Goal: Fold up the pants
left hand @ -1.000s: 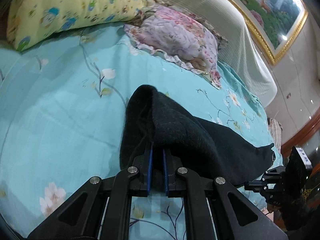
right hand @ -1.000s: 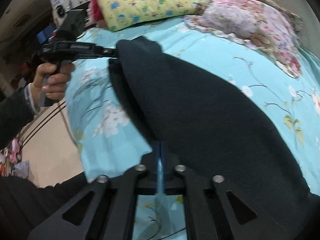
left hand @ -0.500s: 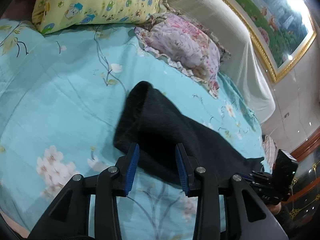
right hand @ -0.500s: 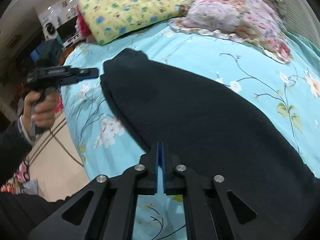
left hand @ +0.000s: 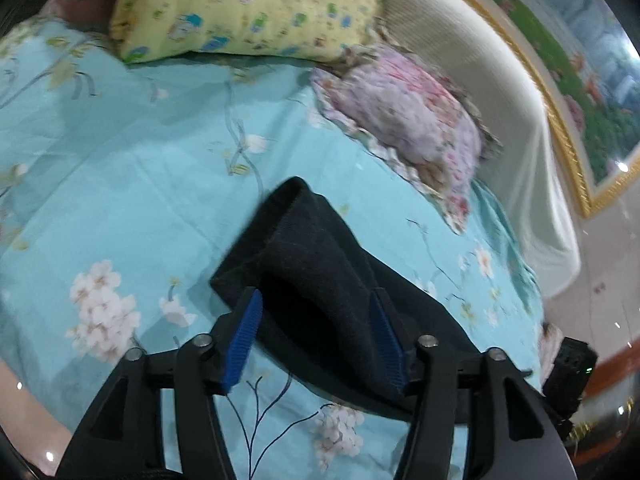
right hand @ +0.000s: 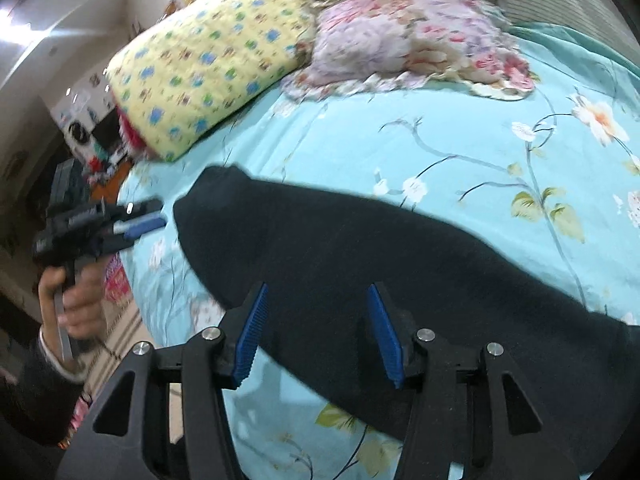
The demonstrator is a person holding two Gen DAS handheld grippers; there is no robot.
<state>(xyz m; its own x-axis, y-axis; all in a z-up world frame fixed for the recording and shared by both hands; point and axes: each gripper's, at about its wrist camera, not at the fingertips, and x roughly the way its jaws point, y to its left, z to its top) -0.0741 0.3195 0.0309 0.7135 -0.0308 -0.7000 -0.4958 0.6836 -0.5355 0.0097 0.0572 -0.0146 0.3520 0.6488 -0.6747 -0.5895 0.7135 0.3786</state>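
Your left gripper [left hand: 316,336] hangs over the near end of the black pants [left hand: 320,280], its blue-padded fingers [left hand: 244,338] spread wide apart and holding nothing; the cloth lies between and below them, and whether the pads touch it cannot be told. The pants lie flat on the turquoise flowered bed sheet [left hand: 120,184] as a long dark band, with a ribbed hem [left hand: 286,216] at the end farthest from your left-wrist camera.

In the right-wrist view, your right gripper [right hand: 320,330] likewise has its fingers [right hand: 384,336] wide apart and empty, poised above the middle of the pants [right hand: 360,248], which run from lower right to a rounded end at upper left. Just beyond that end your left gripper [right hand: 140,222] appears from the side, held in your left hand [right hand: 76,304], its tips near the cloth but apart from it.

At the head of the bed, a yellow patterned pillow [right hand: 208,64] and a pink floral pillow [right hand: 400,36] lie side by side, well apart from the pants. A cream headboard [left hand: 500,92] stands behind them, beneath a gold-framed picture [left hand: 580,60].
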